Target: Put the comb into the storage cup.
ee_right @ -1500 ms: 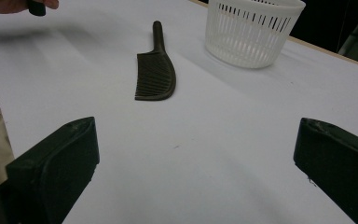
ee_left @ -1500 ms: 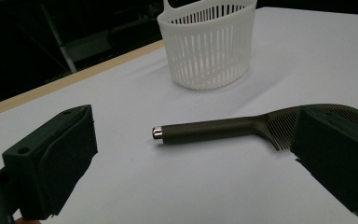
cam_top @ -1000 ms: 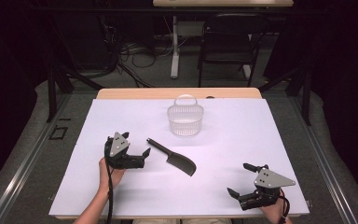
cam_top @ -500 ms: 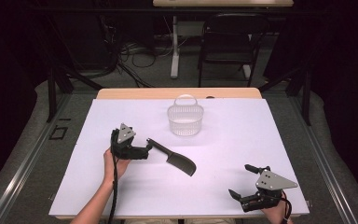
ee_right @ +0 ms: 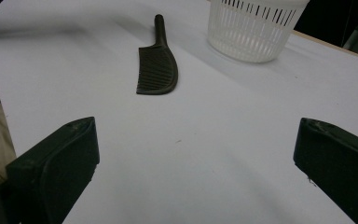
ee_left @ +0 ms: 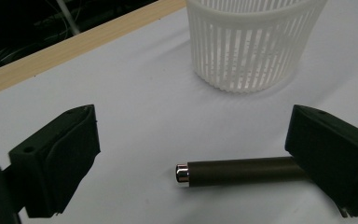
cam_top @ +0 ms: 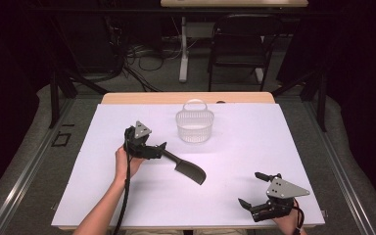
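1. Left gripper view: the comb's handle (ee_left: 242, 171) is seen lying flat on the white table cover (ee_left: 135, 107), its silver-capped end between the two jaws, which stand wide apart with nothing pinched.
2. From the high view, the comb (cam_top: 186, 167) is placed near the middle of the table, handle toward 10 o'clock, toothed head toward 4 o'clock; the left gripper (cam_top: 157, 149) is set at the handle end.
3. A good grip is judged to need the jaws brought down evenly either side of the handle, so that the round bar is squeezed across its width and not nudged away.
4. The closing should be made a little way in from the cap; a grip at the very tip would probably let the head droop or swing.
5. The white basket (cam_top: 194, 126) stands at 1 o'clock from the comb, near but apart, and should be kept clear of while the comb is lifted.
6. The right gripper (cam_top: 260, 192) is held at 4 o'clock near the table's front edge, jaws spread and empty, well apart from the comb.
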`<state>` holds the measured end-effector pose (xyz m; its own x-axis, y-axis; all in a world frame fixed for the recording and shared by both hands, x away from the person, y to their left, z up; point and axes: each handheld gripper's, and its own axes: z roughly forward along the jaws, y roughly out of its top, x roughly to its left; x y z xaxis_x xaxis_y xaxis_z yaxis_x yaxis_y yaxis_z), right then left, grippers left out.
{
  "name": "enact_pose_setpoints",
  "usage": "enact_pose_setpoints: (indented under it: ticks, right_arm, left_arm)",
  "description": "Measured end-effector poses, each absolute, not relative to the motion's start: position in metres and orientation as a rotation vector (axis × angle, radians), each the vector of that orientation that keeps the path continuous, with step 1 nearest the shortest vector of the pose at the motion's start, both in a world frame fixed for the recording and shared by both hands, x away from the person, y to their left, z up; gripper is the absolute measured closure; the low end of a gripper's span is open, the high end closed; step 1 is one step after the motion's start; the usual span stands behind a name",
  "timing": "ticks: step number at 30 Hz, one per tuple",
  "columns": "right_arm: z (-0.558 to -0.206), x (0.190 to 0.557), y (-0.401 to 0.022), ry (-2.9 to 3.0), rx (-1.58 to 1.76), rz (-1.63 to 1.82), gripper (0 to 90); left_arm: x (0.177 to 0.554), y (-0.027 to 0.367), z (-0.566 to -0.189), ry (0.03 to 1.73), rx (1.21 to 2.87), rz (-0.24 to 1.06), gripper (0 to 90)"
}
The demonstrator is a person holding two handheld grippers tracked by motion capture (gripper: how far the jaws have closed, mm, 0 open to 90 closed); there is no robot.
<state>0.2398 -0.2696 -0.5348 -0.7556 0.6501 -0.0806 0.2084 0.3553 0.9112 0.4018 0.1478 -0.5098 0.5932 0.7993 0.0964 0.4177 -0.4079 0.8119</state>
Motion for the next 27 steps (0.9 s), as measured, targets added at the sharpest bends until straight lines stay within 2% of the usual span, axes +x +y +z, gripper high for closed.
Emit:
enact_pose_setpoints:
  ticks: [4, 6, 9, 12, 14, 15, 20, 21, 22, 25, 27]
  right_arm:
    - [-0.535, 0.24, -0.271, 2.188, 0.753, 1.379, 0.0]
    - [-0.535, 0.24, -0.271, 2.189, 0.756, 1.376, 0.0]
    - [-0.535, 0.24, -0.27, 2.188, 0.761, 1.378, 0.1]
    - [-0.536, 0.24, -0.27, 2.193, 0.759, 1.373, 0.1]
    - [-0.535, 0.24, -0.27, 2.194, 0.758, 1.378, 0.1]
    - [-0.535, 0.24, -0.27, 2.194, 0.758, 1.378, 0.1]
    - [-0.536, 0.241, -0.269, 2.204, 0.75, 1.378, 0.1]
    - [-0.536, 0.24, -0.27, 2.202, 0.751, 1.376, 0.1]
    - [-0.536, 0.24, -0.27, 2.202, 0.751, 1.376, 0.1]
    - [-0.535, 0.239, -0.271, 2.192, 0.752, 1.378, 0.2]
    - [-0.536, 0.239, -0.271, 2.193, 0.754, 1.38, 0.2]
  left_arm:
    - [0.409, 0.143, -0.512, 0.965, 2.066, 0.624, 15.6]
    - [0.412, 0.141, -0.513, 0.968, 2.085, 0.623, 17.7]
    - [0.415, 0.138, -0.516, 0.962, 2.1, 0.628, 28.1]
    - [0.417, 0.134, -0.52, 0.962, 2.136, 0.63, 41.9]
    - [0.419, 0.133, -0.522, 0.964, 2.151, 0.628, 56.3]
    - [0.42, 0.132, -0.523, 0.968, 2.154, 0.621, 56.3]
    - [0.424, 0.131, -0.528, 0.95, 2.193, 0.569, 74.9]
    - [0.425, 0.13, -0.529, 0.947, 2.205, 0.566, 82.6]
    - [0.426, 0.129, -0.529, 0.938, 2.212, 0.563, 82.6]
    - [0.429, 0.125, -0.531, 0.945, 2.229, 0.561, 90.0]
    - [0.431, 0.124, -0.532, 0.953, 2.253, 0.563, 90.0]
